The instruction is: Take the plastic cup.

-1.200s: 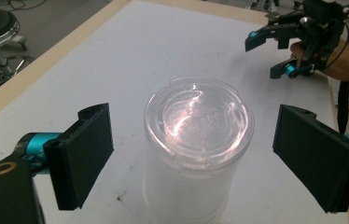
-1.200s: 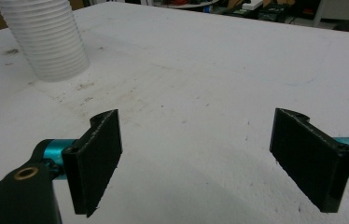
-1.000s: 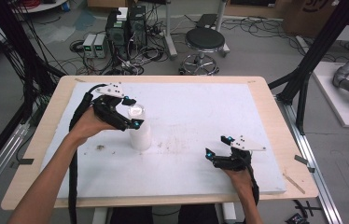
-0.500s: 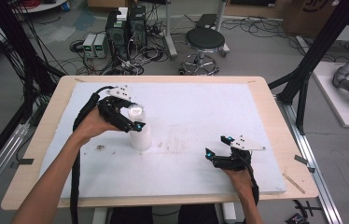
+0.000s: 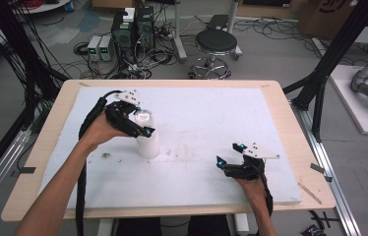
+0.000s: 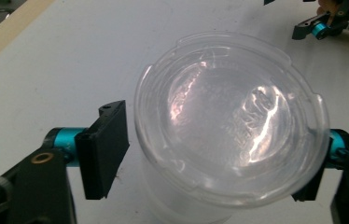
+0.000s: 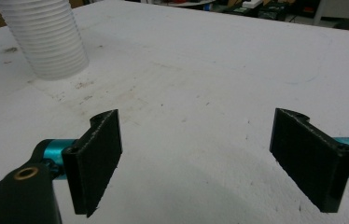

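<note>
Left claw (image 6: pixel 210 163) spread round one clear lid (image 6: pixel 228 116) (atop one cup (image 5: pixel 147 142)).

A black stool (image 5: pixel 216 43) and grey boxes (image 5: pixel 100 47) among cables (image 5: pixel 147 59) are seen on the floor behind the table (image 5: pixel 275 101).

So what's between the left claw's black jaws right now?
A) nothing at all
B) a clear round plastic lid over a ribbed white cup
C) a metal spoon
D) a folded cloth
B: in the left gripper view, the clear round plastic lid sits between the left claw jaws, above the ribbed white cup standing on the white table; I cannot tell whether the jaws are pressing on the lid.
</note>
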The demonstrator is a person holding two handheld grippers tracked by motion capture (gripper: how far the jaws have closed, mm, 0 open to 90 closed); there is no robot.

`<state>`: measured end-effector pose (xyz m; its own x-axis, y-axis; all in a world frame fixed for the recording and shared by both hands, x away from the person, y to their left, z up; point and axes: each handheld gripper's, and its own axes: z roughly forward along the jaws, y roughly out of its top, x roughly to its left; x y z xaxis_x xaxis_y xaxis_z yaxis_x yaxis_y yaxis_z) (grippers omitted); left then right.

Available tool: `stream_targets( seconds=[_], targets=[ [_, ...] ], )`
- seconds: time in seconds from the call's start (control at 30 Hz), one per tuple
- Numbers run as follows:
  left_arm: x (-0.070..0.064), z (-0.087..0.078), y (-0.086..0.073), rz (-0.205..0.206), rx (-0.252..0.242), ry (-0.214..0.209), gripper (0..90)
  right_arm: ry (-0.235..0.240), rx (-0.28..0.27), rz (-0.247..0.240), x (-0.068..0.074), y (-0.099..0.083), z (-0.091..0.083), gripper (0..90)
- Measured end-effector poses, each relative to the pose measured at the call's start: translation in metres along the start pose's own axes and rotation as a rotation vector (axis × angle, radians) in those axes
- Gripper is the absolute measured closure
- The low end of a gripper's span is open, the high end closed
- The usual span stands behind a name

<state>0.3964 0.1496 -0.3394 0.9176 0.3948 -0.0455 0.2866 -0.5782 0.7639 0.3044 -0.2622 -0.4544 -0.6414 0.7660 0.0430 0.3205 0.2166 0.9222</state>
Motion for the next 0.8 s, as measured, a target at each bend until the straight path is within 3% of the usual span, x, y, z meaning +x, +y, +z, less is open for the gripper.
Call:
stream_targets(
  seconds=[0.33, 0.8],
  targets=[
    [-0.001, 0.0011, 0.0007, -0.002, 0.006, -0.008, 33.4, -0.004, 0.003, 0.0, -0.0004, 0.0002, 0.0005, 16.9],
    [-0.003, -0.0063, 0.0062, -0.003, -0.012, 0.0, 34.0, -0.002, 0.011, 0.005, -0.0006, 0.0003, 0.0013, 16.9]
  ],
)
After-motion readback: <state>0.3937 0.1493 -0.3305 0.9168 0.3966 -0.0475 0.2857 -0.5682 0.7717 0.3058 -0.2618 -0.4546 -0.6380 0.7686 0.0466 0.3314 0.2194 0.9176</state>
